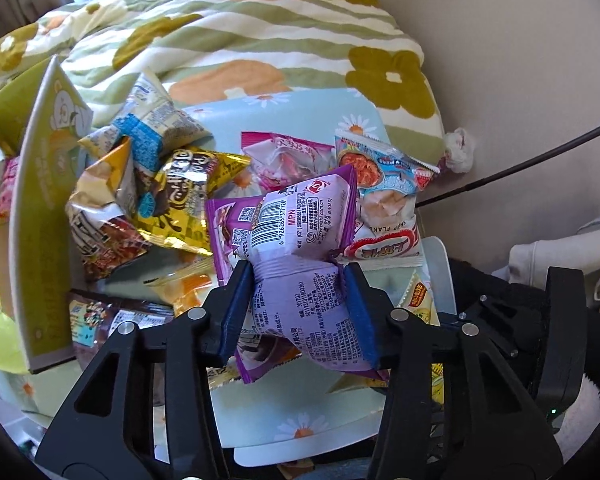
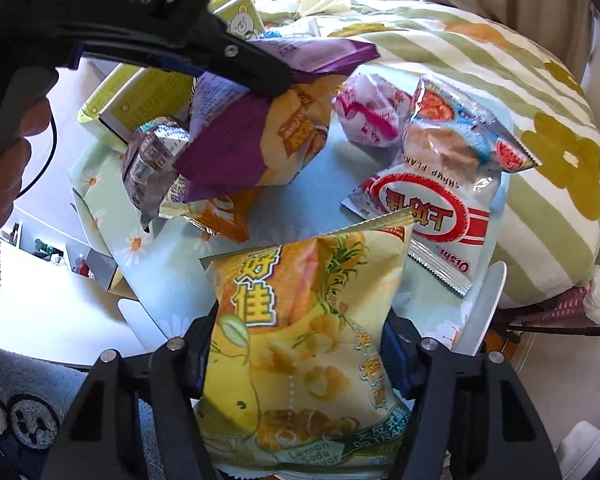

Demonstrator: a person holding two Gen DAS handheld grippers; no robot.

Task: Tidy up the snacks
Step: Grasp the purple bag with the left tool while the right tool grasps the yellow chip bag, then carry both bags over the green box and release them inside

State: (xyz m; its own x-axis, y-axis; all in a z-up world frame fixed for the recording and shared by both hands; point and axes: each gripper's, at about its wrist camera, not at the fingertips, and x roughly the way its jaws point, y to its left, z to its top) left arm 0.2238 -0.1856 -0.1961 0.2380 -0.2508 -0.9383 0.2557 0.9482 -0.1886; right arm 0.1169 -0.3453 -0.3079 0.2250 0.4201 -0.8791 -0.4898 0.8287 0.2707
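Your left gripper (image 1: 298,280) is clamped on a purple packet (image 1: 300,240); both blue pads pinch it at its waist, so the wrapper bulges above and below them at the centre of the left wrist view. In the right wrist view that same gripper crosses the upper left of the frame, with your hand (image 2: 4,148) on its handle at the left edge, and the purple packet hangs from it above the heap.

Your right gripper (image 2: 300,344) has a yellow bag (image 2: 308,328) between its fingers, low in the centre of the frame. The fingers stand narrow, one at each side edge of the bag, but you cannot tell from this view whether the pads actually press on it.

The other snacks lie on a daisy cloth (image 2: 320,168): a gold bag (image 1: 180,196) left of centre in the left wrist view, a pink packet (image 2: 368,116) above centre in the right wrist view, and a shrimp-flake bag (image 2: 432,208) right of centre. A green box (image 1: 40,216) stands at the left edge of the left wrist view. A floral quilt (image 1: 240,36) fills the top.
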